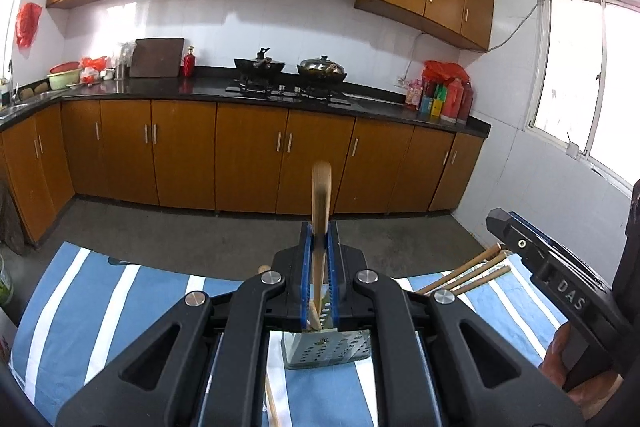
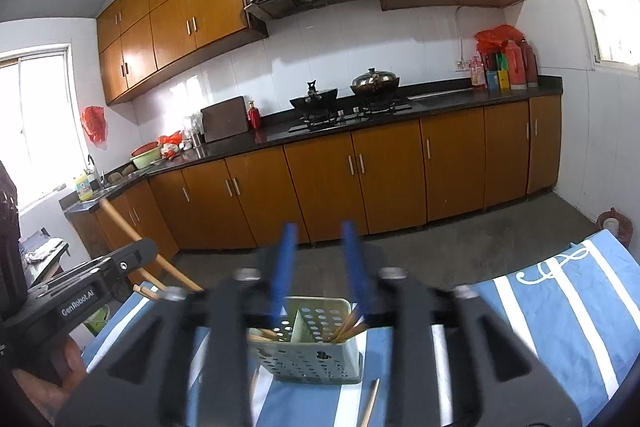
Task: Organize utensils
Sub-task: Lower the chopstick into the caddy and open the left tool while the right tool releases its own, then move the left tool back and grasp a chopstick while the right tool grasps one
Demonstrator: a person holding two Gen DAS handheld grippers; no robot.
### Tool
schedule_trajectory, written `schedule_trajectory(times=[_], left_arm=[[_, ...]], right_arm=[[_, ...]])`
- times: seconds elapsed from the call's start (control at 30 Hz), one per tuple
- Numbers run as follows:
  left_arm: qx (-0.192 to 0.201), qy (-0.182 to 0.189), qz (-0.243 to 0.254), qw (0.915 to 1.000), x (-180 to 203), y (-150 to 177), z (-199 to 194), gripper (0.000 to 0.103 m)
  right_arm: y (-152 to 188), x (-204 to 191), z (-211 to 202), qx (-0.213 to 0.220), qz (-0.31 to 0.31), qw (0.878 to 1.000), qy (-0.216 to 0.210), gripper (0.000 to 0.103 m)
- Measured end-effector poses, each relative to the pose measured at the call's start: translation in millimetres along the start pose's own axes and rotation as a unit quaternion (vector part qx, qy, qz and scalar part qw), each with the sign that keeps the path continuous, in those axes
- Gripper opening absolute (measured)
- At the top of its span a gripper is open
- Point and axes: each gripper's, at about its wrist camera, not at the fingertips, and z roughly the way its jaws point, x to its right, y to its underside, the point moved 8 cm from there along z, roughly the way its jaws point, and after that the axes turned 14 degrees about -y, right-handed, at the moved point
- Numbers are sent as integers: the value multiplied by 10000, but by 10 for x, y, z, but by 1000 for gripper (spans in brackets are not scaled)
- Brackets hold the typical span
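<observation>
Left tool (image 1: 319, 239): nearest the left wrist lens; black linkage, blue pads. Jaws narrow, clamped on a wooden spatula (image 1: 320, 195) held upright, blade above the pads, handle running down toward the caddy below.

Right tool (image 2: 318, 259): nearest the right wrist lens, blurred. Jaws apart, nothing between them; poised above and just behind the caddy.

Counter: covered by a blue-and-white striped cloth (image 2: 560, 307). Carries the caddy and loose pieces.

Utensil caddy (image 2: 304, 351): grey-green, perforated, upright, with a centre divider making two compartments. Chopsticks (image 2: 350, 325) lean in the right compartment; a few more show in the left.

Loose chopsticks on the cloth: a bundle (image 1: 476, 269) near the right tool's body in the left view; single sticks (image 2: 372, 401) lying in front of the caddy.

Hazards, as judged:
- The spatula handle's lower end is hidden behind the left tool, so whether it has entered a compartment cannot be told. Released off-centre, it could strike the rim or divider and drop onto the cloth.
- The spatula is long and blade-heavy; leaned on one wall, it may tip the light caddy.
- The caddy stands on loose cloth; a nudge from either tool could slide it or spill its sticks.
- Both tools crowd one spot and could collide.
</observation>
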Motion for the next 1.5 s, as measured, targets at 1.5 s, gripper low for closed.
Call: schedule_trajectory(times=[1.5], left_arm=[[-1935, -453, 259, 9797, -437, 2487, -145, 27]], right_arm=[[2953, 5, -398, -2614, 454, 9611, 764, 16]])
